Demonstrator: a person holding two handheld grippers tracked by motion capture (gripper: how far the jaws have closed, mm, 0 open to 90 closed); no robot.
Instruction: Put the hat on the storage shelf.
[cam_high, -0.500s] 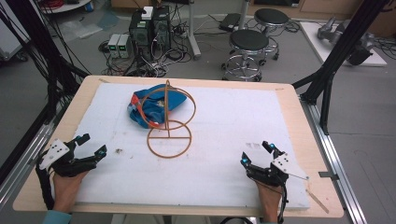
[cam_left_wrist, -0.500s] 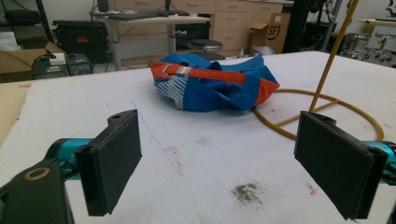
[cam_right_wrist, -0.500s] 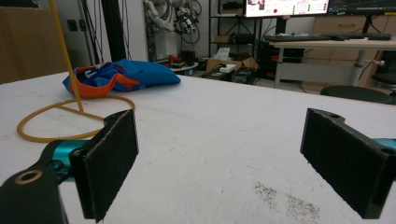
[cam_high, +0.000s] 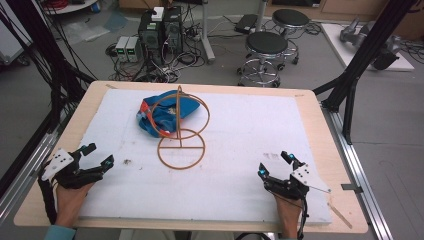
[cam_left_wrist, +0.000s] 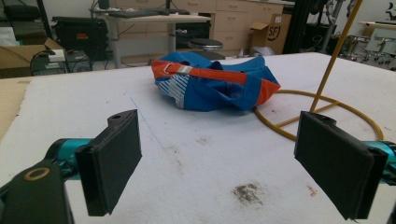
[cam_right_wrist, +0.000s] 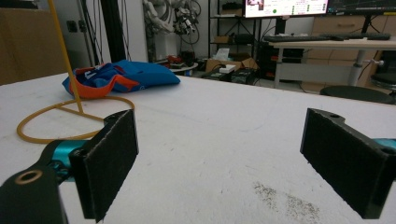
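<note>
I have both grippers resting near the front edge of the white foam mat that covers the wooden desk, and what I am working toward sits ahead of them: a crumpled blue fabric bag with orange trim lying toward the far left part of the mat, just behind a thin golden wire stand made of a flat ring base, an upright rod and a vertical hoop. From my left gripper the bag lies forward and a little to the right, with its long axis running roughly across my line of approach, as the left gripper view shows; the wire ring touches or nearly touches its near right end. My right gripper at the front right is well apart from the bag, which in its view sits far off to the left past the ring, so I judge the left hand the nearer one for the first reach. The left gripper's jaws stand wide with nothing between the pads, touching nothing but perhaps the mat; the right gripper's jaws gape equally wide and hold nothing.
</note>
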